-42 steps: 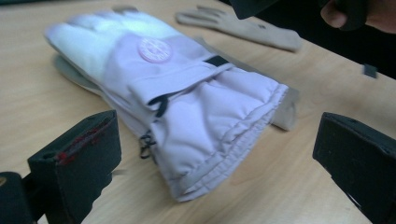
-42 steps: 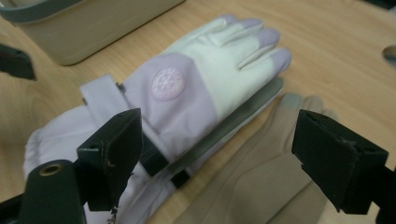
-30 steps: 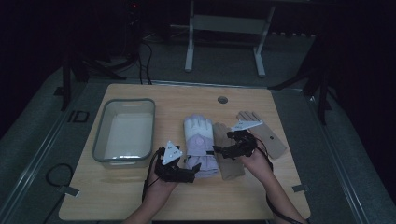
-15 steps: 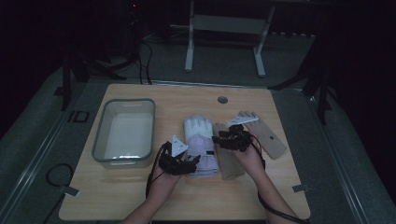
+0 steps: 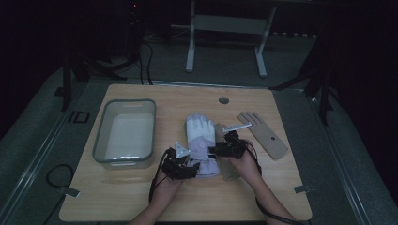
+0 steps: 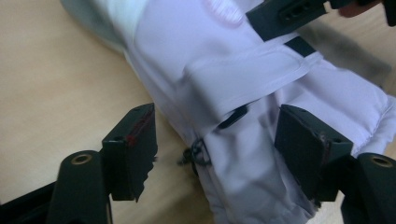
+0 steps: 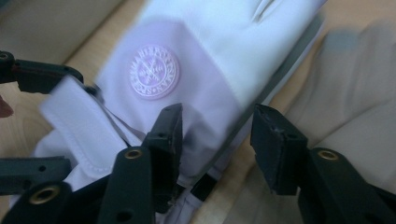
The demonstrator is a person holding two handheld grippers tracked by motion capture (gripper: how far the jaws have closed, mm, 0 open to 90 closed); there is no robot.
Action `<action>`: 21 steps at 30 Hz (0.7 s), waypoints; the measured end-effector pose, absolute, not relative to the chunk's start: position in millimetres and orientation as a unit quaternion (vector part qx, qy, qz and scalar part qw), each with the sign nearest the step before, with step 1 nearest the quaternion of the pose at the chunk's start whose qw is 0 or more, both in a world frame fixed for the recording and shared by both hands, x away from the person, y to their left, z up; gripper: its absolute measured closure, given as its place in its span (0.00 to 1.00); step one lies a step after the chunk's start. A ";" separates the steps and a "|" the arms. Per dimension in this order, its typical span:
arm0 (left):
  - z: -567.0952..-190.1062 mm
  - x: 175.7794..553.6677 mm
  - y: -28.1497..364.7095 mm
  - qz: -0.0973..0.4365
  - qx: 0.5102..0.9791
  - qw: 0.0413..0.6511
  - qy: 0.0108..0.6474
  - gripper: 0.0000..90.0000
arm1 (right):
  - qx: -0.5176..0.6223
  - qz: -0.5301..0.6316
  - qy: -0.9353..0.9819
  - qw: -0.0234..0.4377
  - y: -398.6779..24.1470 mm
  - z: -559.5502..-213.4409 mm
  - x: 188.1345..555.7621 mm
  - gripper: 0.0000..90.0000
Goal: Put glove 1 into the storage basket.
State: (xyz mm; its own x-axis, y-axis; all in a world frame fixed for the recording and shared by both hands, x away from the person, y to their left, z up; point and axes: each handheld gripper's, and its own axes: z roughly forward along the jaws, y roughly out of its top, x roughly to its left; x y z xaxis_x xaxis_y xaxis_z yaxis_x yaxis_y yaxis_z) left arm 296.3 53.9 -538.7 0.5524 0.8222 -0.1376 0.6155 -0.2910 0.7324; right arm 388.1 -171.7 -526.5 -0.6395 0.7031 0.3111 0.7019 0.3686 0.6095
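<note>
The padded lilac glove lies just right of the clear tub on the surface. Both claws, left and right, have been closing astride its cuff edges, seemingly unpinched. Soft, light; grip the cuff hem.

On the surface we find a tray at the left; right of it, near the middle, a padded glove lies with fingertips toward the far edge; a flat glove lies touching its right side, partly under it; another glove lies farther right, apart; the left gripper sits at the padded glove's cuff, the right gripper at its right edge.
</note>
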 end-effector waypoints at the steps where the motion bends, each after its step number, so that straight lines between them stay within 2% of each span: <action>1: -541.5 296.4 54.9 0.131 0.791 0.386 0.456 0.33 | 0.425 0.368 0.827 0.001 -171.7 -526.5 388.1 0.57; 3: -545.4 298.8 57.3 0.119 0.791 0.390 0.457 0.34 | 0.439 0.366 0.820 -0.032 -173.9 -534.7 394.3 0.53; 6: -547.8 301.4 58.7 0.104 0.793 0.392 0.455 0.37 | 0.444 0.366 0.816 -0.056 -176.5 -540.2 400.1 0.52; 8: -550.9 304.9 61.1 0.091 0.795 0.394 0.453 0.38 | 0.452 0.368 0.807 -0.093 -179.8 -546.7 406.4 0.52; 10: -552.7 307.1 62.9 0.078 0.793 0.398 0.456 0.38 | 0.451 0.369 0.806 -0.101 -180.2 -548.1 407.7 0.52; 17: -559.7 313.5 68.7 0.047 0.791 0.409 0.453 0.37 | 0.424 0.383 0.811 -0.122 -179.3 -553.8 411.8 0.65; 18: -560.5 314.2 69.6 0.042 0.791 0.410 0.452 0.37 | 0.422 0.386 0.811 -0.126 -177.7 -554.5 411.3 0.70; 19: -561.2 314.7 70.3 0.038 0.790 0.412 0.453 0.37 | 0.422 0.386 0.811 -0.126 -177.7 -554.5 411.3 0.70; 20: -560.9 315.0 70.2 0.038 0.791 0.410 0.452 0.37 | 0.413 0.383 0.820 -0.099 -172.6 -550.1 407.1 0.79; 21: -560.9 315.0 70.2 0.038 0.791 0.410 0.452 0.37 | 0.413 0.383 0.820 -0.099 -172.6 -550.1 407.1 0.79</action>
State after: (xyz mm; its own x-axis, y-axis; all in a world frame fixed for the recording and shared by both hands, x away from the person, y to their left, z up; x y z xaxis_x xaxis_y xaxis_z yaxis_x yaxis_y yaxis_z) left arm 315.0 70.2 -560.9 0.5887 0.7464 -0.3104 0.6837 -0.2550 0.6837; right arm 407.1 -172.6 -550.1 -0.6390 0.6024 0.4784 0.7537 0.3659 0.5460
